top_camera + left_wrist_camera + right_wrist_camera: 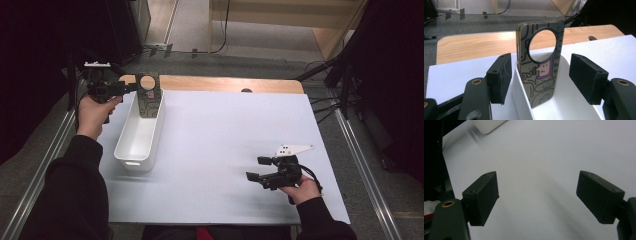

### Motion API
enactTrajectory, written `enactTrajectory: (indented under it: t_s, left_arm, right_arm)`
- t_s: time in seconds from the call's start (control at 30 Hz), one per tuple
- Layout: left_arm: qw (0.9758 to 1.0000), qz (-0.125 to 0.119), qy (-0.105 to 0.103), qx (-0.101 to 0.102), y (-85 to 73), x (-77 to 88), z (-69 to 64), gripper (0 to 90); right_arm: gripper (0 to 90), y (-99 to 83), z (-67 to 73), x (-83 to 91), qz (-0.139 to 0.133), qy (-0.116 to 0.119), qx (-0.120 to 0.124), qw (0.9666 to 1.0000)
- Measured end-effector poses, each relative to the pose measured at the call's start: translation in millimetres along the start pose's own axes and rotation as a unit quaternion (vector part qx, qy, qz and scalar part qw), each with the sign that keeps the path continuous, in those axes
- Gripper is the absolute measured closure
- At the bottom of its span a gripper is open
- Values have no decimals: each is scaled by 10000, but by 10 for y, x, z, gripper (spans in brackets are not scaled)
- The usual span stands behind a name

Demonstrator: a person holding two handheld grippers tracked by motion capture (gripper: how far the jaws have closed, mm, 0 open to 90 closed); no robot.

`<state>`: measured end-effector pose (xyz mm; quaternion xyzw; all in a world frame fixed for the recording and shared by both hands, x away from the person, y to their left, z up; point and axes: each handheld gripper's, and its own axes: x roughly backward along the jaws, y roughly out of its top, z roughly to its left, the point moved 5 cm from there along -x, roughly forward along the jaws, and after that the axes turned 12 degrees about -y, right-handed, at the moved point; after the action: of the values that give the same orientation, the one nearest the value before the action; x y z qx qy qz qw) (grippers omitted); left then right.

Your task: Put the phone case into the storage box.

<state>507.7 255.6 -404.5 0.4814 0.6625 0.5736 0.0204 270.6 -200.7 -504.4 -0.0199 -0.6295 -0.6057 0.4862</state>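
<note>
White plastic bin (141, 131) on the left part of the worktop (225, 145), long and narrow, one short end toward the person. Standing upright inside its far end, a flat card (148, 95) like a door hanger: dark ground, cartoon doodles in pale outline, a purple patch around a small square face, a big round hole near the top. Lower edge of the card hidden behind the bin wall in the high view; drawings there too small to read. In the left gripper view, card (541, 67) seen close, leaning against the bin's (524, 100) end wall, wooden edge of the worktop showing through the hole; lettering on it only partly legible, foot of the card resting on the bin floor.

Left hand-held gripper (131, 86) held at the bin's far left corner, released, jaws spread wide to either side of the card without touching it. Left hand-held gripper (541, 75) cut off at the bottom edge in its own view. Left hand (95, 112) around its grip; dark sleeve running down the frame.

Right hand-held gripper (259, 168) low over the right front of the worktop, well apart from the bin, released, nothing between the jaws. Right hand-held gripper (537, 195) over bare white surface in its own view, a blurred corner of the bin (487, 125) cut off at the top. Left side of that view dark, hard to make out.
</note>
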Motion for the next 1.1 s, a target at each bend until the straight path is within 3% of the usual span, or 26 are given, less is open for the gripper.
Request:
enactTrajectory:
  t_s: [0.23, 0.77, 1.1]
  left_arm:
    - [9998, 74, -172, 26, -37, 69, -64, 342]
    - [9975, 308, -588, -256, -84, 117, -381, 342]
    - [9948, 370, -857, -415, -127, 121, -604, 342]
  right_arm:
    - [171, 11, 10, -16, 15, 20, 17, 10000]
    - [172, 24, 23, -24, 19, 19, 24, 10000]
    - [171, 28, 27, -10, 7, 14, 42, 10000]
